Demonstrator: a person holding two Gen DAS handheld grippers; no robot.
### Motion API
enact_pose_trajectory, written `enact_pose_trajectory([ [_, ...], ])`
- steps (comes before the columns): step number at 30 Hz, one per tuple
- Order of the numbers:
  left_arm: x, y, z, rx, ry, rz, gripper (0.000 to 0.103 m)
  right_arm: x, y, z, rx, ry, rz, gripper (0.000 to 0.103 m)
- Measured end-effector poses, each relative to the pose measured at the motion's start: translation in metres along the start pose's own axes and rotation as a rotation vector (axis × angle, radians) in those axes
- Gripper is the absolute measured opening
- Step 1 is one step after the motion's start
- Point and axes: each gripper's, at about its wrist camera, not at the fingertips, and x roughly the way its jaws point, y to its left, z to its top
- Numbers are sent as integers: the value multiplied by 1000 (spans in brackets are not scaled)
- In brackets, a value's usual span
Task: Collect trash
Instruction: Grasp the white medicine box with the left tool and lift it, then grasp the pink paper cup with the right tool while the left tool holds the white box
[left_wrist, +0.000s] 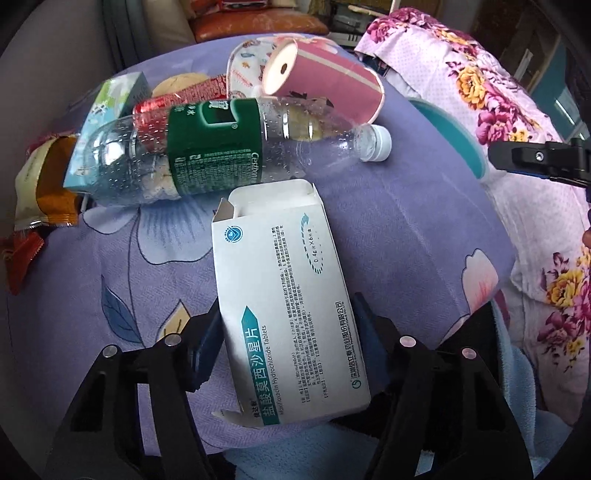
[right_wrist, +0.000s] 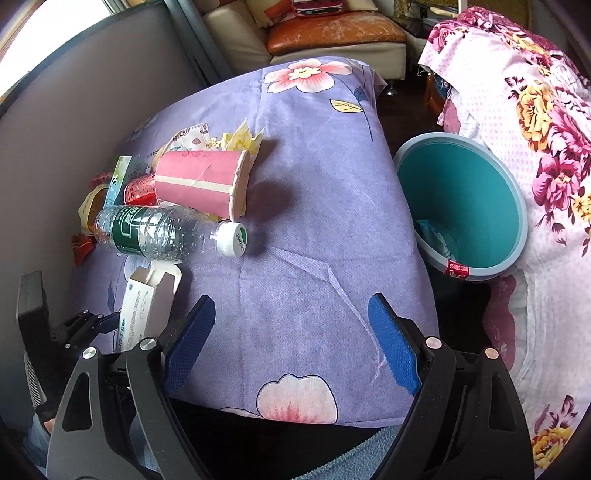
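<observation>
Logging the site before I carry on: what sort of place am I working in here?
Most likely a lived-in home, a sitting room or bedroom. A leather sofa stands behind the table with the purple floral cloth, floral bedding is piled at one side, and a small teal bin sits beside the table.

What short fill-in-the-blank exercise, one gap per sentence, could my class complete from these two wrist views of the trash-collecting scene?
1. The white medicine box sits between the fingers of the ____ gripper.
2. The plastic bottle lying on the purple cloth has a ____ cap.
3. The pink paper cup lies on its ____.
4. The inside of the bin is ____.

Missing words: left; white; side; teal
</observation>
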Motion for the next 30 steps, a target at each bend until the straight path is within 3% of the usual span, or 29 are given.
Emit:
enact_pose_trajectory([
  [6, -44, 18, 9, -55, -94, -35, 66, 6, 13, 11, -60, 5, -15, 81],
  [14, -64, 69, 47, -188, -206, 2, 66, 30, 52, 40, -217, 13, -42, 81],
  [25, -57, 112, 76, -262, -214, -13, 66, 66, 100, 81, -455, 46, -106, 81],
  [30, -49, 122, 89, -283, -211, -28, 66, 84, 106, 92, -490, 88, -126, 81],
])
